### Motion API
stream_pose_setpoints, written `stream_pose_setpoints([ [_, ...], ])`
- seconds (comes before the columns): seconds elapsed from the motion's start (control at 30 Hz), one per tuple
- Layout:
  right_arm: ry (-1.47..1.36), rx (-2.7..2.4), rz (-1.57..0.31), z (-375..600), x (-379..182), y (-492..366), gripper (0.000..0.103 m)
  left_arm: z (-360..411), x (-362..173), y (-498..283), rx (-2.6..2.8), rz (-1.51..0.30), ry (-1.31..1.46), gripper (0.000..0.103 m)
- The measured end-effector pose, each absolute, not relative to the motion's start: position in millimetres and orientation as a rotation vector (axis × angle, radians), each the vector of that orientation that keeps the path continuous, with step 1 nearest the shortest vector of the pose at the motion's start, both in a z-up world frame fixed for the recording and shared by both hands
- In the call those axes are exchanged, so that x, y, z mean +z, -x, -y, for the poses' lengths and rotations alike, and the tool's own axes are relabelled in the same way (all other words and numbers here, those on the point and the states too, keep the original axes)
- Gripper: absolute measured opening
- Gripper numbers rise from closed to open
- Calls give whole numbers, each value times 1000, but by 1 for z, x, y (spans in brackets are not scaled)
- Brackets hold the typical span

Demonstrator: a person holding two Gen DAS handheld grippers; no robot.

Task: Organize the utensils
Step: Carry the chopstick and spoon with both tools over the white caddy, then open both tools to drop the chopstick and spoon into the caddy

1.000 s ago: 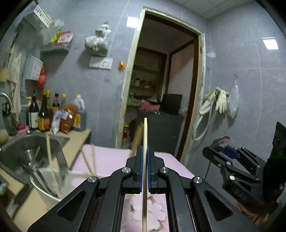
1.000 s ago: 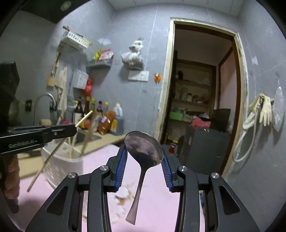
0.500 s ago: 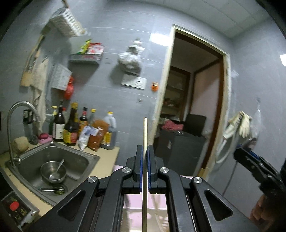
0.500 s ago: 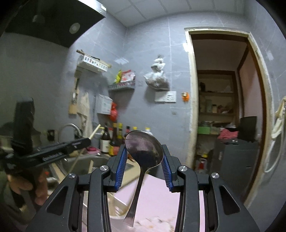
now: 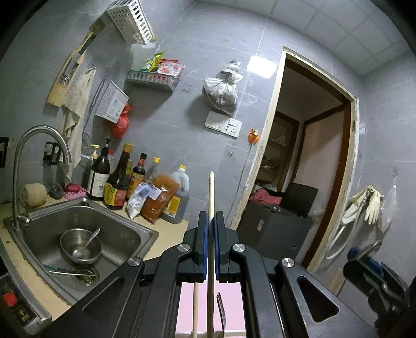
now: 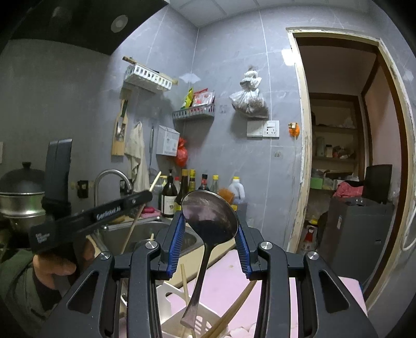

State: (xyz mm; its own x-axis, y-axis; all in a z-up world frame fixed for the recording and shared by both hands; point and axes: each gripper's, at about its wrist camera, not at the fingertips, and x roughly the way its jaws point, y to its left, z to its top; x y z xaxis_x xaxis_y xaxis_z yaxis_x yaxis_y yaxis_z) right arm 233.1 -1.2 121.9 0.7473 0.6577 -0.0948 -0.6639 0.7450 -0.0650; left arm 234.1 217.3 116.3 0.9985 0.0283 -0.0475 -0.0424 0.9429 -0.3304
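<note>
My left gripper (image 5: 211, 221) is shut on a pale wooden chopstick (image 5: 211, 197) that stands upright between its blue pads, tip up. Below it a second chopstick (image 5: 195, 309) and a fork (image 5: 221, 312) show over the pink surface. My right gripper (image 6: 209, 228) is shut on the bowl of a metal spoon (image 6: 210, 215), whose handle hangs down toward a white holder (image 6: 182, 306) with chopsticks in it. In the right wrist view the left gripper (image 6: 144, 196) appears at left, held level by a hand, its chopstick (image 6: 130, 231) slanting down.
A steel sink (image 5: 122, 228) at left holds a metal bowl (image 5: 80, 247) with a spoon, under a curved tap (image 5: 41, 145). Bottles (image 5: 117, 179) and packets line the counter's back. A white wall basket (image 5: 131, 20) hangs high. A doorway (image 5: 306, 156) opens to the right.
Both grippers have swung left and slightly up, so the sink, tap and wall racks come into view. The chopstick and the spoon stay gripped as before.
</note>
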Motion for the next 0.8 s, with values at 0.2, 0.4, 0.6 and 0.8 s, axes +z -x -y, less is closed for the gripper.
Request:
stream_pose_setpoints([
  [0.2,117,706,-63,-5,109,-235,35,-218,110,-239,74,-5,343,2],
  [0.4,137,700,-78,-8,95,-235,35,-212,99,-237,112,16,329,2],
  [0.6,160,703,-110,-10,83,-238,35,-198,87,-234,105,-21,283,2],
  [0.8,165,707,-131,-9,78,-238,35,-193,76,-226,72,-99,302,3],
])
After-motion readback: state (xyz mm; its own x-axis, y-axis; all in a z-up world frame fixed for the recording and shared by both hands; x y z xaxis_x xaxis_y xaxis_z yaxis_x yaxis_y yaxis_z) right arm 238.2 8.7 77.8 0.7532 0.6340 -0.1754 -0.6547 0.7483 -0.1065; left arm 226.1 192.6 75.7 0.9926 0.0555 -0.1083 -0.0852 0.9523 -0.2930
